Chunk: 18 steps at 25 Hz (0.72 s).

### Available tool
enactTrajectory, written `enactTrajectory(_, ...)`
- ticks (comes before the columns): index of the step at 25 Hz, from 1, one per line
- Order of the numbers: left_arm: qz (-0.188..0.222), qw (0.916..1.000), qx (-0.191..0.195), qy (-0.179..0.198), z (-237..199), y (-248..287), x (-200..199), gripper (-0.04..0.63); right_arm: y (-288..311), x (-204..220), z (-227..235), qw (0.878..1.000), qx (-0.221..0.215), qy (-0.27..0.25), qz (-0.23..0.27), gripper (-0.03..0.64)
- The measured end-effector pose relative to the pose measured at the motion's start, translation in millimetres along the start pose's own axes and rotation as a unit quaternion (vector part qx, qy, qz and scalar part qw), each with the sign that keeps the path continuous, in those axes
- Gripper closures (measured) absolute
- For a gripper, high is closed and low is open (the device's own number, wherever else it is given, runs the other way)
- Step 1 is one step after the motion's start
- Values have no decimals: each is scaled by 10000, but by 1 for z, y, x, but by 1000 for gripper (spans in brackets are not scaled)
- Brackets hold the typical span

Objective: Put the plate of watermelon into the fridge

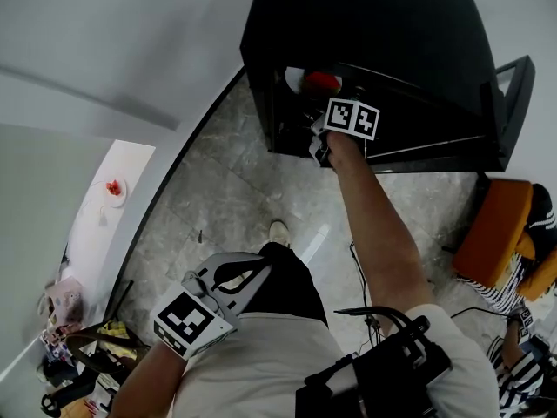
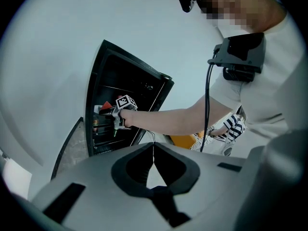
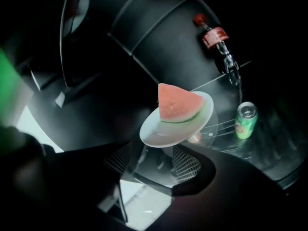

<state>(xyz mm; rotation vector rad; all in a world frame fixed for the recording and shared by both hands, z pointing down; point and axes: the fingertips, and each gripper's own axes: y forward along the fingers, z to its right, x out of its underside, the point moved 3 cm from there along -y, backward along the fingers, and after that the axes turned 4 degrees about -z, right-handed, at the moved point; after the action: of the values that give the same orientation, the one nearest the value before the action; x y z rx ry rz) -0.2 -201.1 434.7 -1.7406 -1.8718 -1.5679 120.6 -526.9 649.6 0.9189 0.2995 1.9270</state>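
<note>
Right now we are stretching our right arm into the open black fridge (image 1: 365, 24), which is standing on the stone floor (image 1: 226, 198) with its door (image 1: 513, 85) swung out to the right. The right tongs (image 3: 153, 153) are gaping wide, and their ribbed pads (image 3: 186, 162) are not pressing on anything. The white plate (image 3: 163, 134) is sitting on a glass shelf (image 3: 222, 125) inside the fridge, its near rim just past the tips of those tongs. A wedge of watermelon (image 3: 177, 105) is lying on the plate with its green rind facing the tongs.

Further along the same shelf a green can (image 3: 245, 120) is standing upright, well apart from the plate. Above it, a bottle (image 3: 211, 32) with a red cap and red label is showing in the dark of the fridge.

We are keeping the left tongs (image 2: 154, 150) low by our hip, away from the fridge, with the jaws pressed together and nothing between them.

Off to our left a second small plate (image 1: 113, 190) with red pieces is resting on a white worktop (image 1: 87, 233). To our right, a person in a striped top (image 1: 513, 294) is sitting beside an orange seat (image 1: 500, 225).
</note>
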Motion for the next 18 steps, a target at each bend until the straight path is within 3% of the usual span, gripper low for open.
enactTrajectory(5,118,9999,120,-23,6,-1,-2,583,-4,9,11,9967,557,-471,-346,392)
enactTrajectory(8,134,9998,157,-15,8,-2,-2,583,-7,13,18,9912,903,-821,-506,476)
enactTrajectory(18,115,9998,109,-88,9,-6,0,583,-16,20,24,9774,1520,-1229,-800,541)
